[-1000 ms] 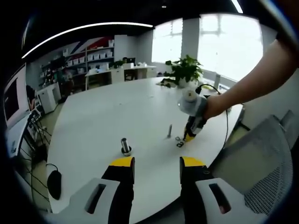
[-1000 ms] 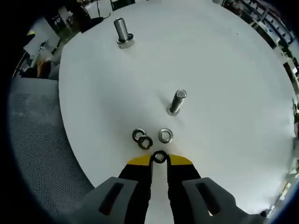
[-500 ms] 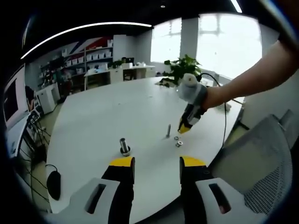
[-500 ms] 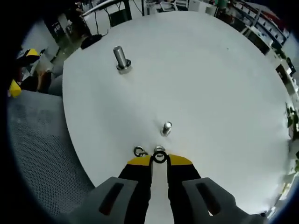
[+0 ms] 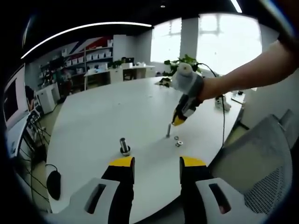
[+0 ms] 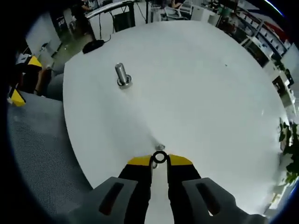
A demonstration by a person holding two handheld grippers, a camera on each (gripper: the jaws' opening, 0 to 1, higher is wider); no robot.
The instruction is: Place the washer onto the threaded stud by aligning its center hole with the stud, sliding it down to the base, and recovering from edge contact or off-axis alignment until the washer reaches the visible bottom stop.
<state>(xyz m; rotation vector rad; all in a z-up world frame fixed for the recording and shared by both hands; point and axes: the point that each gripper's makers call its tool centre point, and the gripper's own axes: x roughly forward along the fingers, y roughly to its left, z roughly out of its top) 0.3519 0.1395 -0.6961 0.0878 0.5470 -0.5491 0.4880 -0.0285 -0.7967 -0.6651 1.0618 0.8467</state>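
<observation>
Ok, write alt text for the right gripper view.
The right claw pinches a dark washer at its yellow tips, directly over a thin threaded stud on a round white table. A second, thicker stud stands farther off.

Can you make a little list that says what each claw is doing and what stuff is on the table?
right claw: shut on the washer, held just above the thin stud
left claw: open, holding nothing, hovering over the table's near edge
table: white and round
thin stud: standing upright, its top just showing past the washer in the right gripper view
fat bolt: standing upright, off to the side, apart from the stud
spare washers: lying flat beside the thin stud
</observation>
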